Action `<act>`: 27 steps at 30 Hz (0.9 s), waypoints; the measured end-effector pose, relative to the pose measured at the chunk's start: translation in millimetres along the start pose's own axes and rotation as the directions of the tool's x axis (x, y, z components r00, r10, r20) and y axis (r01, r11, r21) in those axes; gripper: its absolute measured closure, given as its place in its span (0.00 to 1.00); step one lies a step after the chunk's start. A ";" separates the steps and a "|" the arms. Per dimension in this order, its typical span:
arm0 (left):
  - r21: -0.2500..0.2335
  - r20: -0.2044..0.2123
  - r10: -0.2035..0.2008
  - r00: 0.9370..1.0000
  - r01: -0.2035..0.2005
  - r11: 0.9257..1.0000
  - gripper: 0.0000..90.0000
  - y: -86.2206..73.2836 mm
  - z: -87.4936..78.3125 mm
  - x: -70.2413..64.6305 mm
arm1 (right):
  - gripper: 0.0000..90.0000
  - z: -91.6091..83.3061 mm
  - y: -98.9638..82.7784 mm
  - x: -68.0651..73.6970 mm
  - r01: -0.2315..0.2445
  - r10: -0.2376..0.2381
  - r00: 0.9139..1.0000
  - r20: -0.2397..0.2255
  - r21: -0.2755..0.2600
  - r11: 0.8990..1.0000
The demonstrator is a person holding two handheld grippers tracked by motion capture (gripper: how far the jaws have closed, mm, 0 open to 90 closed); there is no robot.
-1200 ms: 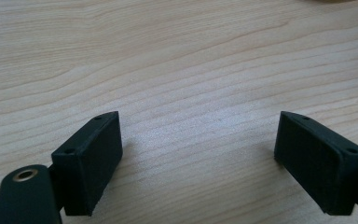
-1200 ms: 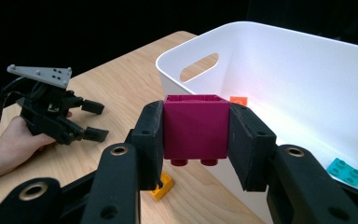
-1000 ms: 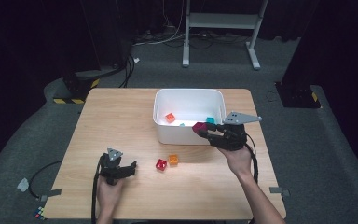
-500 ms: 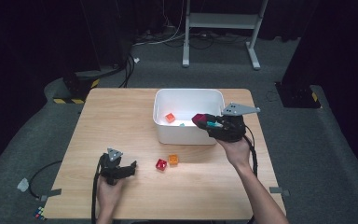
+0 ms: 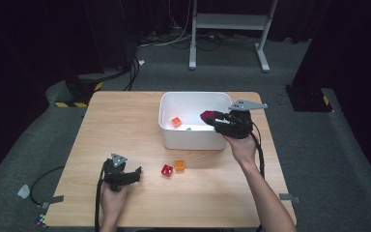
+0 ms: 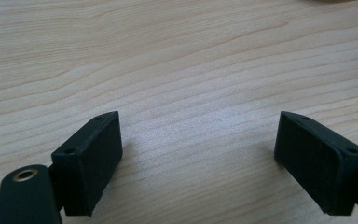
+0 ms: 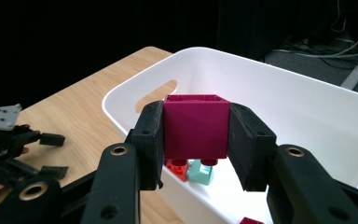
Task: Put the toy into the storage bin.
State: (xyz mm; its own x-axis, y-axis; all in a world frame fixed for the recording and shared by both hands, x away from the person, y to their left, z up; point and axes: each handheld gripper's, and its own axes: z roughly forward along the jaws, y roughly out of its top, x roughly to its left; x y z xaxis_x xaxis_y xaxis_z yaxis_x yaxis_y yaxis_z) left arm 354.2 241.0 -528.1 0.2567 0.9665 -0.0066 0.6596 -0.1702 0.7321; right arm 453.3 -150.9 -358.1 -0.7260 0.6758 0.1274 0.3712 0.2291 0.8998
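Firmly clamped in the right claw (image 7: pixel 196 149): magenta block (image 7: pixel 196 127), held above the white bin's (image 5: pixel 193 140) right end, seemingly for dropping inside beside the orange block (image 5: pixel 176 122). Left claw (image 5: pixel 134 175) rested wide open on the near counter (image 5: pixel 125 125), idle.

Your two handheld tools: matte black, two jaws each, bare forearms behind them.

Your left gripper (image 5: pixel 121 175) has flat, block-shaped black jaws with small screw holes in the pads and a brass-ringed pivot at the linkage; a small grey three-cornered plate sits on top and a black cable trails back along your arm. Your right gripper (image 5: pixel 216 119) has the same black linkage arms with brass-ringed pivots, a larger grey plate with drilled holes, and its own black cable. You wear no sleeves.
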 end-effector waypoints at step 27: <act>0.001 0.000 0.001 1.000 -0.001 1.000 0.17 0.1 -0.1 0.0 | 0.65 39.0 -5.1 -18.6 0.005 -0.012 0.994 0.106 0.063 0.998</act>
State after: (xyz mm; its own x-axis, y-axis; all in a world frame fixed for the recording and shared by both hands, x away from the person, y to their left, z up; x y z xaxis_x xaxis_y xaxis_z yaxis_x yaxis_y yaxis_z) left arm 354.2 241.0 -528.0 0.2568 0.9665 -0.0059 0.6605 -0.1710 0.7311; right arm 487.5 -137.3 -381.3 -0.6647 0.7437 0.0715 0.4033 0.2767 0.8722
